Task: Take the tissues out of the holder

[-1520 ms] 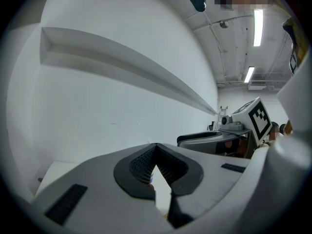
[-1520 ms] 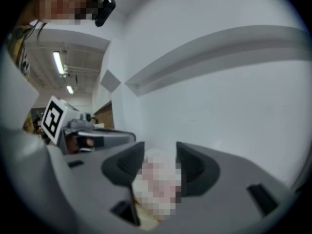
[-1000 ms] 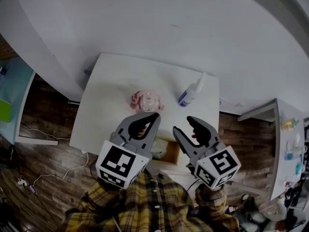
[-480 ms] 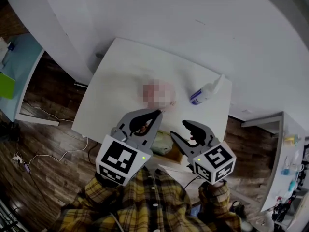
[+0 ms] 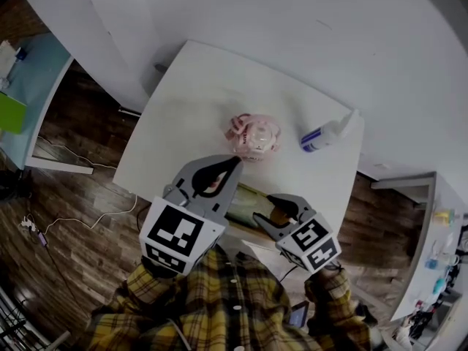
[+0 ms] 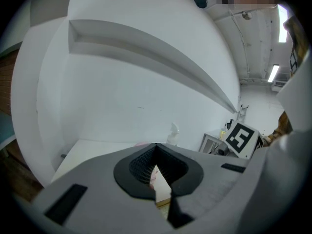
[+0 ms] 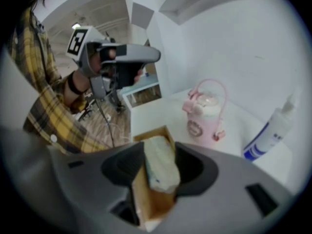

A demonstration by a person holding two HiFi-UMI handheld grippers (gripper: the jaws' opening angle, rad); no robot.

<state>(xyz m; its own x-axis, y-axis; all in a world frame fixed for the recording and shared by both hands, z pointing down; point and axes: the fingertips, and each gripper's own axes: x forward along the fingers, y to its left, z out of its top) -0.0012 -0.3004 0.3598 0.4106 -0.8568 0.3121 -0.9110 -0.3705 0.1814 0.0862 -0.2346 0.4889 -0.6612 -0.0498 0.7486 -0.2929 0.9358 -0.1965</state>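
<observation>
A wooden tissue holder (image 7: 146, 196) stands at the white table's near edge with a pale tissue pack (image 7: 158, 167) lying in it. My right gripper (image 7: 160, 152) is open, low over the holder, one jaw on each side of the pack. In the head view the holder (image 5: 247, 198) shows only partly, between the two grippers. The right gripper (image 5: 267, 208) hangs right over it. My left gripper (image 5: 232, 165) is raised just left of the holder, shut with nothing in it. Through its narrow slit (image 6: 157, 152) only a strip of table shows.
A pink lidded cup with a loop handle (image 5: 254, 136) (image 7: 207, 113) stands mid-table behind the holder. A white and blue spray bottle (image 5: 329, 131) (image 7: 270, 130) lies to its right. The table (image 5: 183, 123) backs onto a white wall; wooden floor with cables lies to the left.
My right gripper has dropped down and forward onto the holder, so the pack now sits between its jaws. The left gripper has stayed raised and shut. The head view has shifted.
</observation>
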